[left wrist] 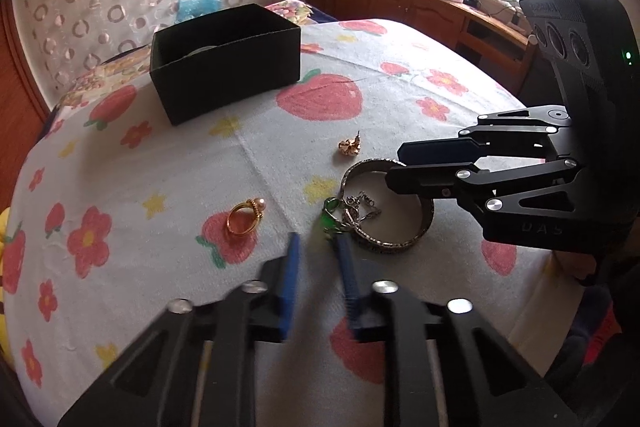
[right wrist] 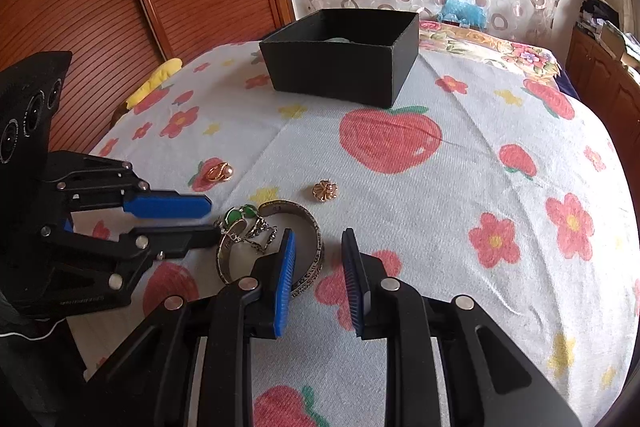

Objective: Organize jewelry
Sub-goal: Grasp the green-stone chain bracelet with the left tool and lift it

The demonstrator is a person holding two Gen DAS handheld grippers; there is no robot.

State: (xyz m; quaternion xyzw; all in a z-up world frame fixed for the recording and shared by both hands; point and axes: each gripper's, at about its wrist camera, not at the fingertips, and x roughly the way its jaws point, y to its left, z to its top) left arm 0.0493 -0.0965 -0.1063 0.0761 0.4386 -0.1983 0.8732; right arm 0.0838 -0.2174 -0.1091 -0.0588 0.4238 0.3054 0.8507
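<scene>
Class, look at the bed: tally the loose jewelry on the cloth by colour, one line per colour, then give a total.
Gold: 2, the pearl ring and the flower earring.
Silver: 2, the bangle and the chain.
Green: 1, the green-stone ring.
Total: 5 pieces.

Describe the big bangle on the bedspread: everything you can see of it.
The bangle is a wide band of silver-grey metal with engraved lettering or pattern around its outside. It lies roughly flat on the fruit-print cloth, unbroken and empty of any wrist. A green-stone piece with silver chain rests over its edge. One of the right gripper's fingers overlaps the band; whether it touches is unclear.
</scene>
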